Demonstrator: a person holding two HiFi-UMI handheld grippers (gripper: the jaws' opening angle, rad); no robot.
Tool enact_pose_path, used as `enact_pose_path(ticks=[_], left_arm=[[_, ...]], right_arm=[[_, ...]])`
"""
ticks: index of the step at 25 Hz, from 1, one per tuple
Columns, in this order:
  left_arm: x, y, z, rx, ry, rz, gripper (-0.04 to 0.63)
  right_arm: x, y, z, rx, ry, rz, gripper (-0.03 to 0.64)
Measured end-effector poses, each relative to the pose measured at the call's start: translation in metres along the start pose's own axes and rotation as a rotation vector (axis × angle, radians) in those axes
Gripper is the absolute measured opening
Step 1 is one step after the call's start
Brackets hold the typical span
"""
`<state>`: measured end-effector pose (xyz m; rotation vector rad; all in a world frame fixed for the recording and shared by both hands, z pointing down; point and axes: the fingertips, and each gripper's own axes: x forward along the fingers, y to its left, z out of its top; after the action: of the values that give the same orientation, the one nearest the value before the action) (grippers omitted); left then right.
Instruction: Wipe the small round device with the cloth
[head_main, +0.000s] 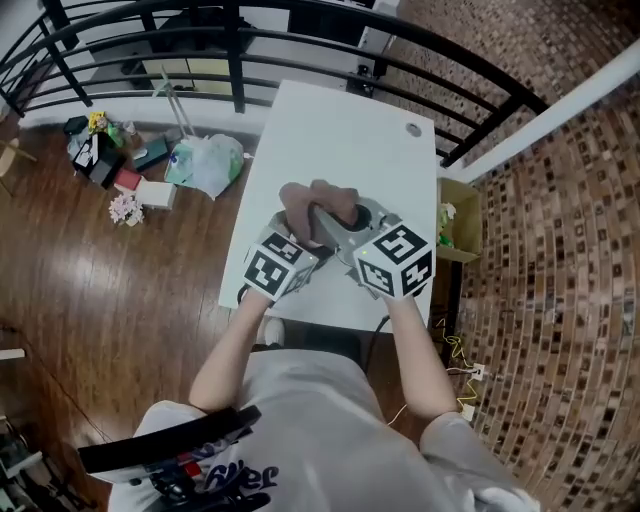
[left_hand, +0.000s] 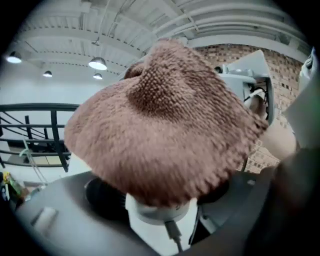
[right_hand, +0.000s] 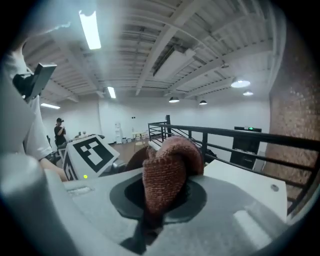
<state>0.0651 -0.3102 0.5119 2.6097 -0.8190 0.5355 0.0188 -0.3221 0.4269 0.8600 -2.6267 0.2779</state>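
Knitted cloth (left_hand: 160, 125) (brown), clamped in right claw (right_hand: 159, 200), covers small round device (left_hand: 157, 214) gripped by left claw (left_hand: 164, 202).

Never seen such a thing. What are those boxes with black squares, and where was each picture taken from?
No robot: a person holds a claw in each hand; the patterned cubes are part of them. One picture looks down from the person's head onto a white table; the other two come from cameras on the claws. The right claw pinches a brown knitted cloth. The left claw grips a small round white device with a cable, the cloth draped over it.
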Motion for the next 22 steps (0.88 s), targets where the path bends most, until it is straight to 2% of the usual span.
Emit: enact_pose_path(ticks=[5,8,10,14,17,22], left_arm=[[0.032,-0.017,-0.048,-0.086,0.095,-0.057,0.382],[0.044,-0.013,-0.076,-0.121,0.131,-0.053,0.383],[0.054,-0.001,-0.092,-0.123,0.128,-0.018,0.383],[0.073,0.03,-0.113,-0.134,0.076,0.09,0.383],[0.085,0.05,-0.125,-0.115,0.008,0.176,0.383],[0.102,0.058,-0.149,-0.087,-0.029,0.27,0.385]], right_arm=[[-0.014,-0.055,-0.061,0.124,0.028,-0.156,0.023],[-0.022,-0.086,-0.109,0.229,0.069,-0.228,0.023],[-0.031,-0.102,-0.129,0.303,0.044,-0.256,0.023],[-0.05,-0.131,-0.139,0.405,-0.073,-0.33,0.023],[-0.06,-0.139,-0.147,0.43,-0.112,-0.37,0.023],[-0.066,-0.135,-0.163,0.451,-0.13,-0.38,0.023]])
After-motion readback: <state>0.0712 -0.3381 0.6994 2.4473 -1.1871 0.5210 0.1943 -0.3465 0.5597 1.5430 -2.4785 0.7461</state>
